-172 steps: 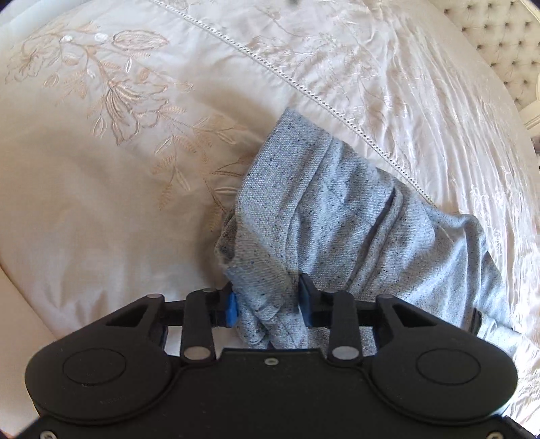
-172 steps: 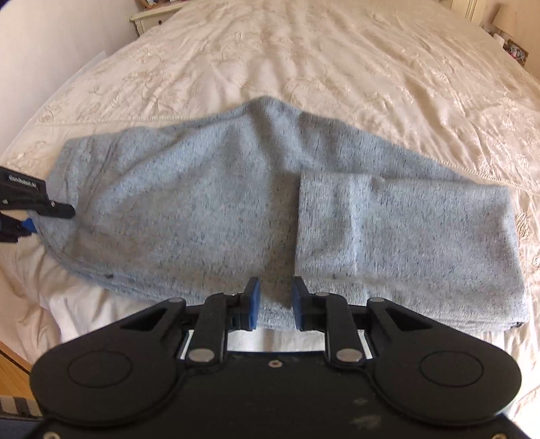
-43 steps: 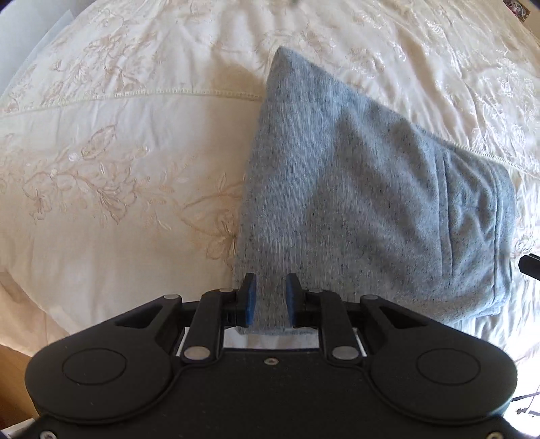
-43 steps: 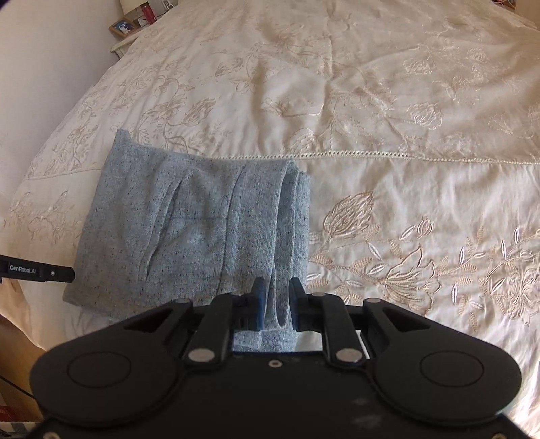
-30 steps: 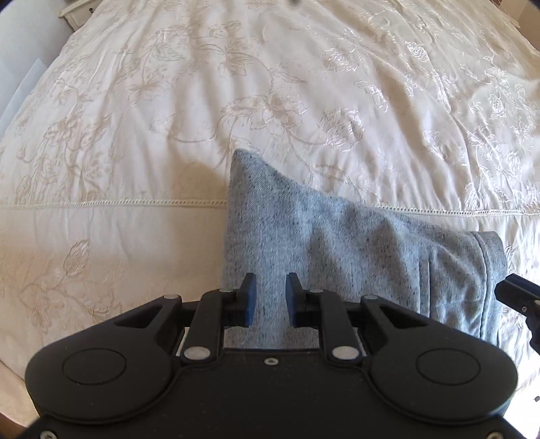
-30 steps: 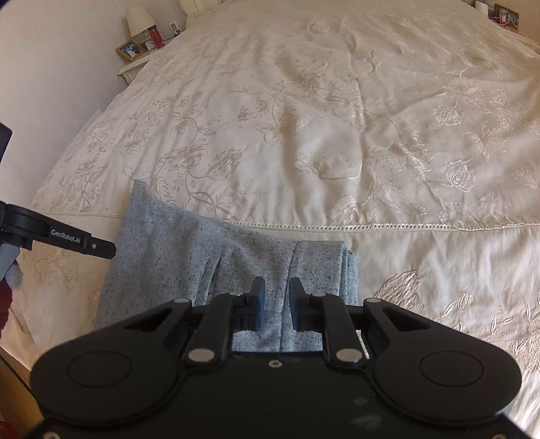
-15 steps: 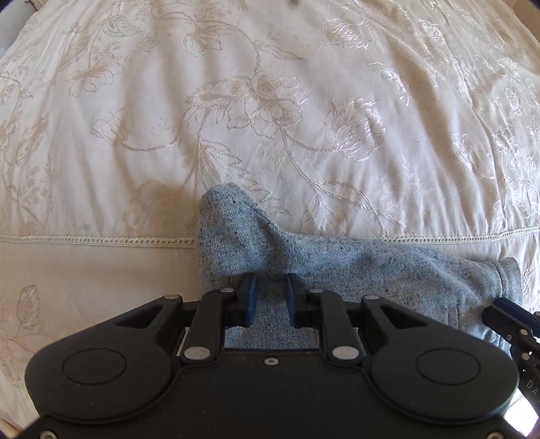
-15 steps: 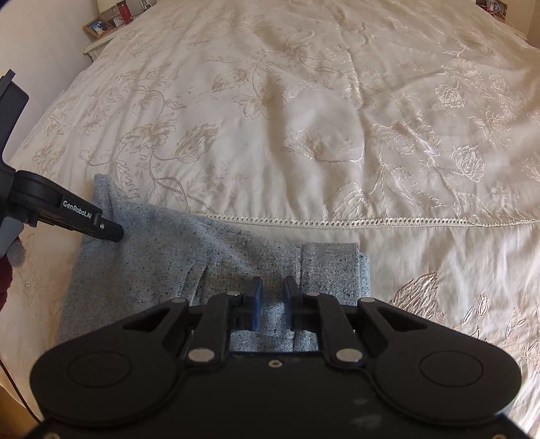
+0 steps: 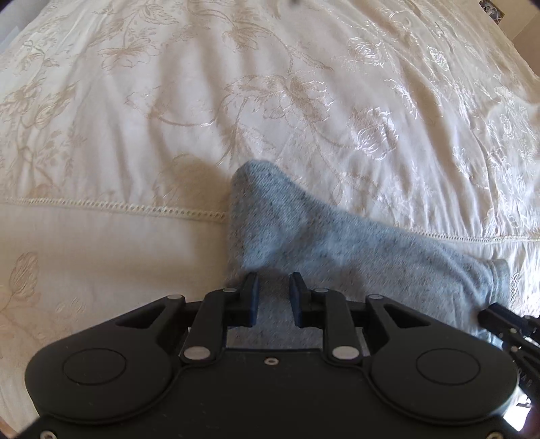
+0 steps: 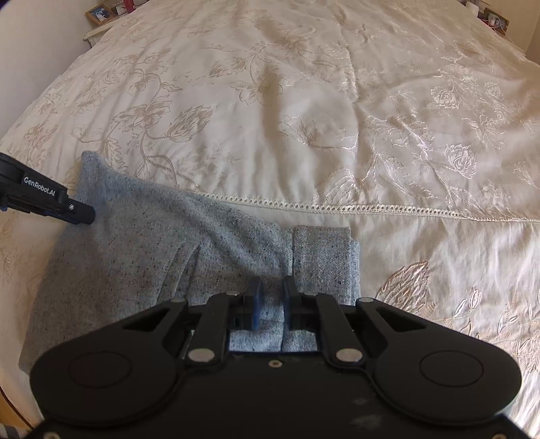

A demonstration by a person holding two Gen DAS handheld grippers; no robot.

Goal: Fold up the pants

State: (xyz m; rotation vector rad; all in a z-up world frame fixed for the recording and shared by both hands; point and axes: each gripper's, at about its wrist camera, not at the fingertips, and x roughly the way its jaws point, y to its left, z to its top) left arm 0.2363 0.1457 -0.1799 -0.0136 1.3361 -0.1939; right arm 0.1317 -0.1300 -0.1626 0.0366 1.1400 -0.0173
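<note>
Pants [image 9: 354, 243] now bunched forward, near edge hidden; left claw [image 9: 273, 299] and right claw [image 10: 271, 299] both pinching fabric.

We note a bed covered by a cream bedspread [image 10: 303, 101] with floral embroidery and a lace seam [image 10: 371, 207]. A bedside table [image 10: 98, 30] holds framed photos [image 10: 99, 15] (far left corner). Sunlight falls brightly.

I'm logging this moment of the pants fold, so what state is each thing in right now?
Grey speckled knit pants: folded into a compact bundle, lying on the bed, far corner raised.
Left tongs: closed on the pants' near edge, fabric between the pads.
Right tongs: closed on the pants' near edge beside the cuffed end.
Cream embroidered bedspread: spread over the bed, lightly creased.
</note>
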